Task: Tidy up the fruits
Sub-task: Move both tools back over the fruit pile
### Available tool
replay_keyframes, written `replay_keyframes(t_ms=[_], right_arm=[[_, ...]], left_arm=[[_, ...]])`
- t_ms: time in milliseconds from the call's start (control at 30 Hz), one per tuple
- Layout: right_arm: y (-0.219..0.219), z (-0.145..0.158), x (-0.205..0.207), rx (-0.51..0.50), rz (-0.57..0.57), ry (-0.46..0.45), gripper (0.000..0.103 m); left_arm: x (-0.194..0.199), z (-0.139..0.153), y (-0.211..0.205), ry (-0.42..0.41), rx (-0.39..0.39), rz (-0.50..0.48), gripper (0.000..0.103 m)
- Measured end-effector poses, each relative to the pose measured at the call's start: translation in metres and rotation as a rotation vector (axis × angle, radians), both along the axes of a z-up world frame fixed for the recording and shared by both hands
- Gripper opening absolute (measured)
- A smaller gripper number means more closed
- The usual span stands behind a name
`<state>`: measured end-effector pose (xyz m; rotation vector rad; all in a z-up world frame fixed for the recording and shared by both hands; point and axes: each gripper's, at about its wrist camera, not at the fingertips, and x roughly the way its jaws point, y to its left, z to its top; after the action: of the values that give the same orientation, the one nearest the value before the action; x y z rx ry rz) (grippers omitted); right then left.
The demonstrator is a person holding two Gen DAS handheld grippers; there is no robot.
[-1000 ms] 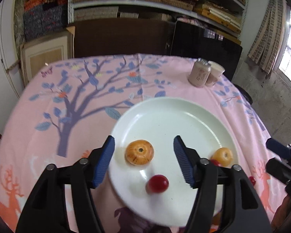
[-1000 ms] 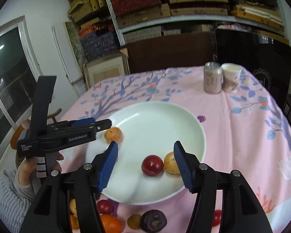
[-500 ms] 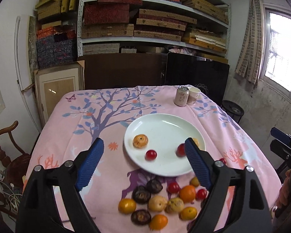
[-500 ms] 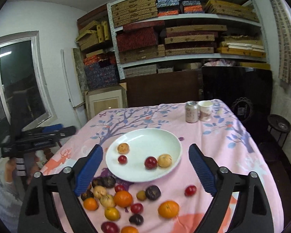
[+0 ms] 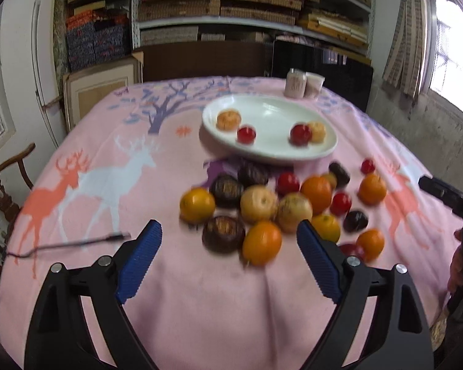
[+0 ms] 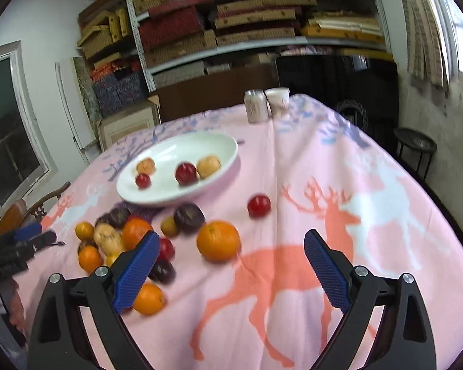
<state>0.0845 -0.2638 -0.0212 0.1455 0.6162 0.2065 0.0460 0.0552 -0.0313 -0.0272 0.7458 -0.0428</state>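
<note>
A white plate (image 5: 271, 114) (image 6: 169, 197) holds several small fruits, red and yellow-orange. A pile of loose fruit (image 5: 277, 203) (image 6: 123, 240) lies on the pink cloth in front of it: oranges, dark purple fruits, yellow ones and small red ones. My left gripper (image 5: 228, 262) is open and empty, low over the cloth just short of an orange (image 5: 261, 242). My right gripper (image 6: 228, 271) is open and empty, just short of a large orange (image 6: 218, 240), with a red fruit (image 6: 258, 205) beyond it.
A can (image 5: 294, 84) (image 6: 255, 106) and a paper cup (image 5: 313, 84) (image 6: 277, 101) stand at the table's far edge. A dark cable (image 5: 71, 243) lies on the cloth at the left. A wooden chair (image 5: 6, 182) stands left of the table. Shelves fill the back wall.
Both grippers pulled back from over the plate, rose, then came down toward the near side of the table. They now sit low before the loose fruit. Both stayed open.
</note>
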Motion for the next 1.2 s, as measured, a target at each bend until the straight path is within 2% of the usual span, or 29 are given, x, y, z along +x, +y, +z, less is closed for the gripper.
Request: replay_keyframes(t_ms=[133,233,400,533,700,767,833,867,1033,1133,1200], right_arm=[[-0.001,-0.018,0.007,-0.010,-0.016,0.033,0.095],[0.000,-0.022,0.006,0.000,-0.012,0.032,0.095],[0.003,-0.028,0.009,-0.001,-0.003,0.062,0.095],[0.002,-0.029,0.009,0.004,-0.004,0.069,0.095],[-0.001,-0.031,0.014,0.023,-0.006,0.106,0.095],[-0.002,-0.032,0.015,0.030,-0.009,0.113,0.095],[-0.003,-0.033,0.015,0.034,-0.011,0.114,0.095],[-0.003,-0.033,0.015,0.034,-0.012,0.116,0.095],[-0.002,-0.033,0.016,0.034,-0.014,0.120,0.095],[-0.003,-0.034,0.016,0.039,-0.012,0.123,0.095],[-0.004,-0.034,0.016,0.045,-0.015,0.127,0.095]], left_arm=[[0.003,-0.019,0.012,0.053,-0.004,0.009,0.087],[0.009,-0.026,0.021,0.091,-0.071,-0.004,0.087],[0.027,-0.031,0.021,0.136,-0.097,-0.018,0.087],[0.034,-0.028,0.021,0.135,-0.117,-0.021,0.087],[0.028,-0.023,0.003,0.094,-0.100,-0.081,0.087],[0.027,-0.022,-0.004,0.091,-0.105,-0.106,0.083],[0.030,-0.023,-0.011,0.101,-0.113,-0.135,0.070],[0.031,-0.023,-0.014,0.106,-0.111,-0.142,0.068],[0.033,-0.021,-0.031,0.095,-0.096,-0.189,0.066],[0.037,-0.025,-0.040,0.098,-0.038,-0.186,0.066],[0.040,-0.027,-0.041,0.119,-0.054,-0.199,0.064]])
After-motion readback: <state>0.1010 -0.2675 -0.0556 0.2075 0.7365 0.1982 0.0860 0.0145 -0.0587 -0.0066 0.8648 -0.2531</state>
